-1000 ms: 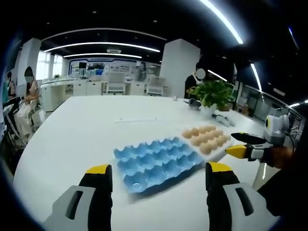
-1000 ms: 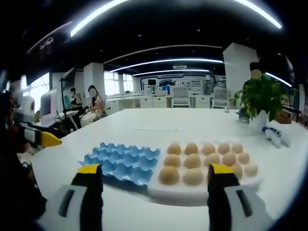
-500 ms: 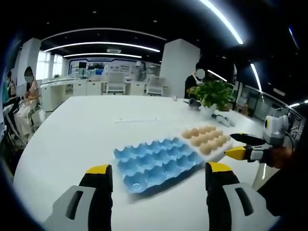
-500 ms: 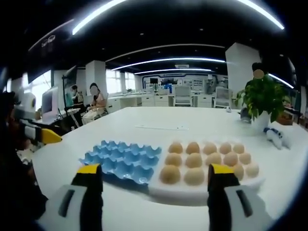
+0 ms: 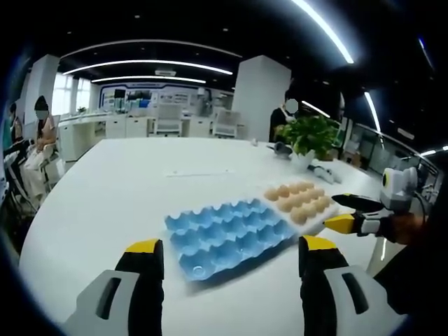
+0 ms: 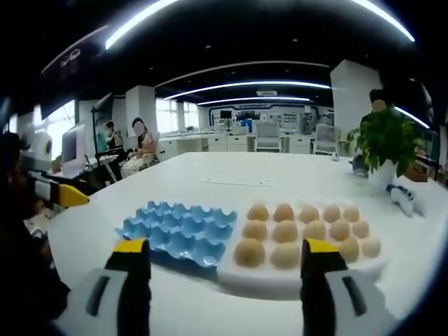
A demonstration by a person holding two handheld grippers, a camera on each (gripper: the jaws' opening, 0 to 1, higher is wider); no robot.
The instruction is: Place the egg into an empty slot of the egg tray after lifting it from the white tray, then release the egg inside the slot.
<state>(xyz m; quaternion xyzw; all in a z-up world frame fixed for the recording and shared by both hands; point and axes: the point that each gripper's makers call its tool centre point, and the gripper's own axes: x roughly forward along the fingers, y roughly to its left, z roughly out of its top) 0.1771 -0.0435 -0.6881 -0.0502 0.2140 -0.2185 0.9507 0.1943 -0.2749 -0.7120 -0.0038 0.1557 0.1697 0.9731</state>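
The egg tray [image 6: 176, 230] in the middle of the frame is bright blue. The eggs [image 6: 308, 229] are light brown, and they sit in a white tray [image 6: 301, 278]. The table [image 5: 140, 182] is white. The plant [image 6: 386, 138] at upper right is green. Both grippers have yellow tips on grey jaws.
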